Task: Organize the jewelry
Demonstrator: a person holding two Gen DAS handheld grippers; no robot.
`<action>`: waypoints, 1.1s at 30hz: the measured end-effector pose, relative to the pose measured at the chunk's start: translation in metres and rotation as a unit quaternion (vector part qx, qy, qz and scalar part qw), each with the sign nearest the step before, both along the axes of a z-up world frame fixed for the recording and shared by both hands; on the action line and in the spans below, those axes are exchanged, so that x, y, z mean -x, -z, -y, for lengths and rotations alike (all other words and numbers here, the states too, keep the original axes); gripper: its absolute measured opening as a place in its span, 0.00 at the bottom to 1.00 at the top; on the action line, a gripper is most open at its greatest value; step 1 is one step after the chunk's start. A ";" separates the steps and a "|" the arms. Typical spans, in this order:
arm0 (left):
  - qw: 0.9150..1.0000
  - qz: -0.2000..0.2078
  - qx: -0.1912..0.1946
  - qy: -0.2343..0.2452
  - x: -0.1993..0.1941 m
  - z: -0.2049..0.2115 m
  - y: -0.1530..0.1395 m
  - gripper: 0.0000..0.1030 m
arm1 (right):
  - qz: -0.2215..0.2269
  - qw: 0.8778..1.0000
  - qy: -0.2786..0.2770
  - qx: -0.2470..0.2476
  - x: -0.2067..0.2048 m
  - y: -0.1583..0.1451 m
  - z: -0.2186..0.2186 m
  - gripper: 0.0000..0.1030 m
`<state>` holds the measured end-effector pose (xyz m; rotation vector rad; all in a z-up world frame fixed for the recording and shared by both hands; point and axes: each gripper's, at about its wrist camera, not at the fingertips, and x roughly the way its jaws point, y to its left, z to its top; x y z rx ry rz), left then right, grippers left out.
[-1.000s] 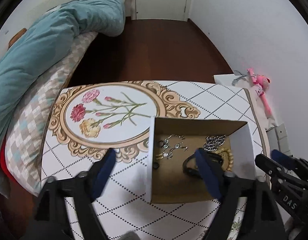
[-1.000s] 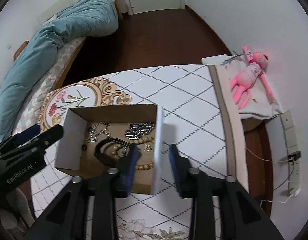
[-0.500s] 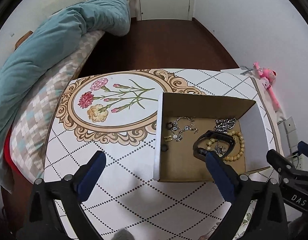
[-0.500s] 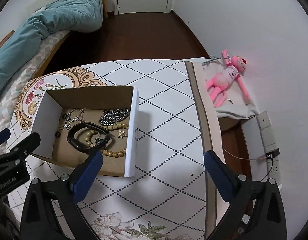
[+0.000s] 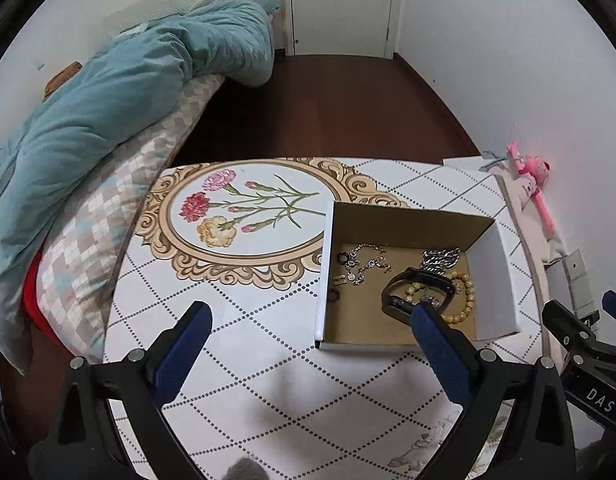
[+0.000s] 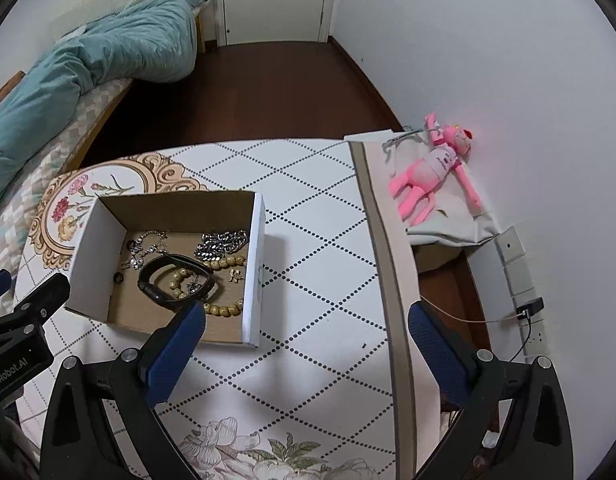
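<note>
Left wrist view gives you the whole flower medallion (image 5: 244, 220) printed on the table (image 5: 236, 344) cover, plus the bed (image 5: 108, 200) with its teal duvet (image 5: 120, 92) off to the side. Right wrist view only catches a sliver of that medallion, but it shows you stuff the other one barely gets: the pink plush toy (image 6: 432, 176) lying on a cloth by the wall, and a charger cable (image 6: 468, 318) running to a wall socket.

Your left hand-held gripper (image 5: 308, 322) is spread wide with nothing in it, one finger hanging over bare table, the other overlapping the box's near corner in the picture. Your right hand-held gripper (image 6: 306, 322) is spread just as wide and also holds nothing, hovering over the table beside the box.

All the jewelry sits inside the open cardboard box (image 5: 496, 280) on the table. In there you've got a black band (image 6: 174, 280) lying on top of a tan bead bracelet (image 6: 222, 308), a chunky silver chain (image 6: 222, 244) toward the far wall, a thin silver charm bracelet (image 5: 366, 262) toward the medallion side, and a couple of small dark rings (image 5: 333, 294) near it. A small gold piece (image 6: 236, 275) sits next to the beads; can't tell what it is.
</note>
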<state>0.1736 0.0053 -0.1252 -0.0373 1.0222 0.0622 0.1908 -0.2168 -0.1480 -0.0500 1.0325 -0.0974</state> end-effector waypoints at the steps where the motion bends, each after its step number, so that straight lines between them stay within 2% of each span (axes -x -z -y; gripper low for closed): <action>1: 1.000 0.004 -0.001 -0.001 0.004 -0.001 -0.006 0.99 | 0.005 1.000 0.001 0.001 0.004 -0.005 0.000 0.99; 10: 0.998 0.055 -0.005 0.005 0.053 0.001 -0.066 0.99 | 0.058 0.998 0.008 -0.003 0.055 -0.062 0.002 0.99; 19: 0.996 0.090 -0.003 0.003 0.104 0.001 -0.109 0.99 | 0.111 0.994 0.005 0.005 0.118 -0.119 -0.002 1.00; 24: 0.994 0.106 0.001 0.011 0.130 0.001 -0.131 0.99 | 0.133 0.991 0.009 0.004 0.146 -0.141 0.000 1.00; 33: 0.994 0.111 0.012 0.017 0.157 -0.002 -0.152 0.99 | 0.143 0.990 0.001 0.000 0.184 -0.166 -0.002 1.00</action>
